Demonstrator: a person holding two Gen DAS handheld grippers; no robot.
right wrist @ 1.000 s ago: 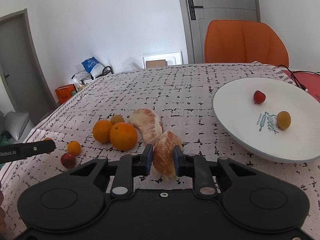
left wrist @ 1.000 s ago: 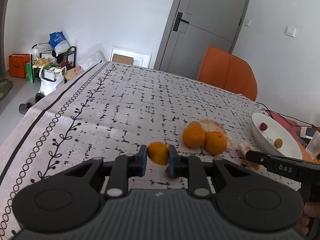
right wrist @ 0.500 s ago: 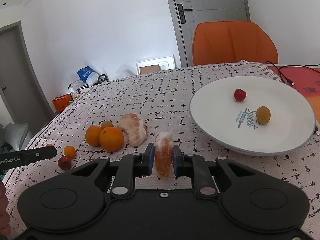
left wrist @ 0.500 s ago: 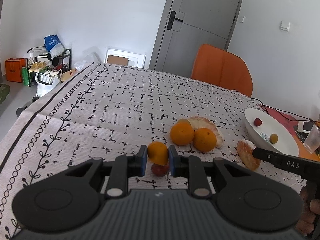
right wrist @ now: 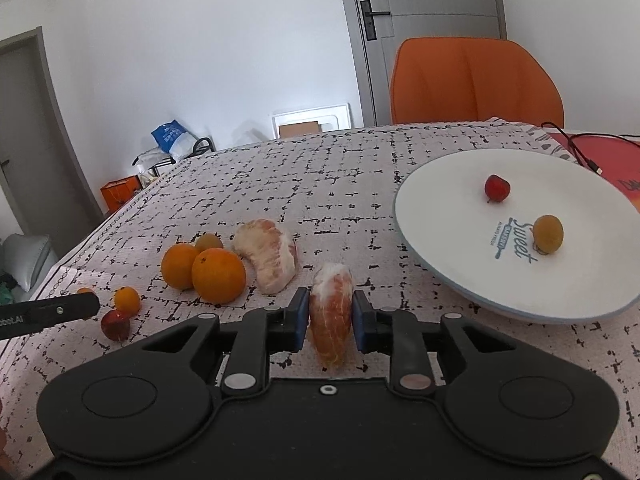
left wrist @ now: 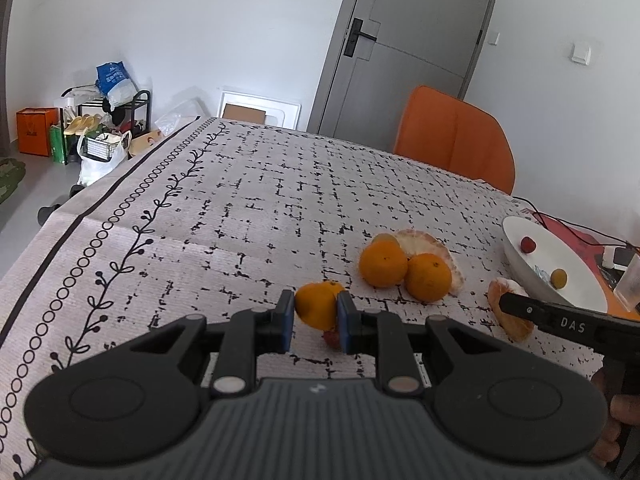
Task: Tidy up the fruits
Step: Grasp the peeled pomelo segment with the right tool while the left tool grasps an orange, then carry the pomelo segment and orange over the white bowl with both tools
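My left gripper [left wrist: 316,309] is shut on a small orange [left wrist: 316,305], just above a small red fruit [left wrist: 330,338] on the cloth. The jaws of my right gripper [right wrist: 331,316] are opening, with a peeled citrus segment [right wrist: 332,314] upright between the pads, which still touch it. A white plate [right wrist: 440,208] to its right holds a red fruit [right wrist: 497,188] and a yellow fruit [right wrist: 548,234]. Two oranges [right wrist: 218,276] and a larger peeled piece [right wrist: 270,254] lie left of the segment. A left gripper finger [right wrist: 60,310] shows beside the small orange [right wrist: 127,300].
A patterned cloth [left wrist: 240,208] covers the table. An orange chair [right wrist: 476,80] stands at the far side. A black cable [right wrist: 576,148] and a red mat lie beyond the plate. A glass [left wrist: 628,284] stands at the right edge. Bags and a rack [left wrist: 104,120] sit on the floor to the left.
The peeled segment in my right gripper went from tilted to upright, and the jaws stand slightly wider around it. The left gripper keeps its hold on the small orange.
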